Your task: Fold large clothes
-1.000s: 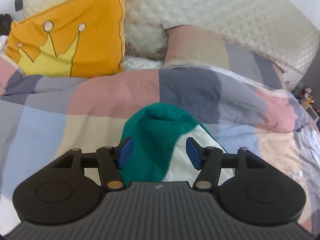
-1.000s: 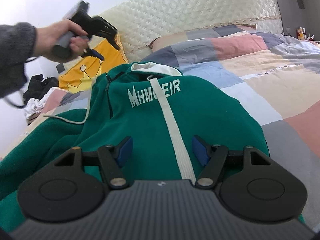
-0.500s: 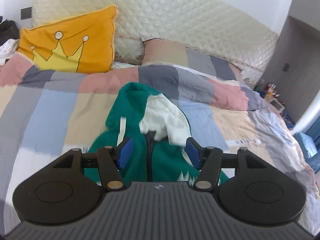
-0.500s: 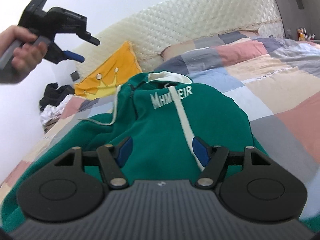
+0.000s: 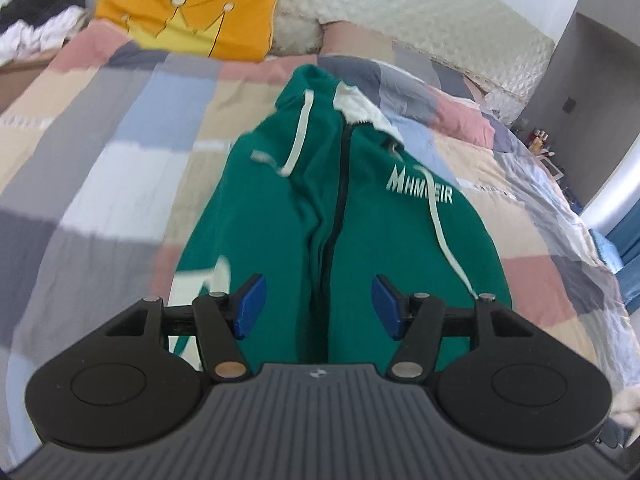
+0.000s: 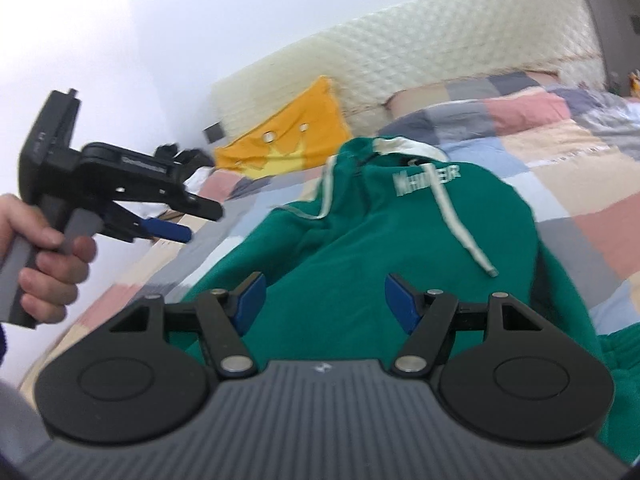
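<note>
Green hoodie lies front-up on bed, hood toward headboard, zip closed. L gripper and R gripper both above it, jaws released, nothing between. Yellow pillow further back by headboard.

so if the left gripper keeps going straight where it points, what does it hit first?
Most likely the green hoodie, around its black zipper. The left gripper is open and empty; depth is hard to judge.

Left tongs pulled back from hood; whole green hoodie front visible.
</note>
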A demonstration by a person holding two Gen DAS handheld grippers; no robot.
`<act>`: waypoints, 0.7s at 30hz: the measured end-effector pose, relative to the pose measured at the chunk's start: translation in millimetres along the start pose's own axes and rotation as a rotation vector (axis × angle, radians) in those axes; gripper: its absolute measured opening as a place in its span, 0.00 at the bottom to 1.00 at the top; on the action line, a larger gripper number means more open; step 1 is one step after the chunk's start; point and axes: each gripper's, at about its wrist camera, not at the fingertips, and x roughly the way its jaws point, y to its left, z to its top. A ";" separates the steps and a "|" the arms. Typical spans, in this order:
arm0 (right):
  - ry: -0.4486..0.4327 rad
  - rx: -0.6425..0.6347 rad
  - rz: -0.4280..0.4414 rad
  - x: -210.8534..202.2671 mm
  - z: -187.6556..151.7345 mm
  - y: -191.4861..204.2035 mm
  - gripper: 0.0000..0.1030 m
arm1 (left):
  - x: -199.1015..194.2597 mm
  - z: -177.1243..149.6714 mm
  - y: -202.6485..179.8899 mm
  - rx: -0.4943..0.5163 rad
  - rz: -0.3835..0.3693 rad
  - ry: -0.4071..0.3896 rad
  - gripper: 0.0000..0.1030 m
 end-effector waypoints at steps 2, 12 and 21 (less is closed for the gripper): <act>0.006 -0.021 0.015 -1.9 -5.1 12.3 0.66 | -6.3 -15.2 9.1 -0.024 -0.006 0.019 0.62; 0.056 -0.066 0.070 10.8 -21.8 40.3 0.66 | 5.6 -63.7 17.3 0.010 0.010 0.078 0.62; 0.087 -0.040 0.098 28.0 -26.1 47.2 0.66 | 13.3 -67.7 33.5 -0.069 0.004 0.068 0.63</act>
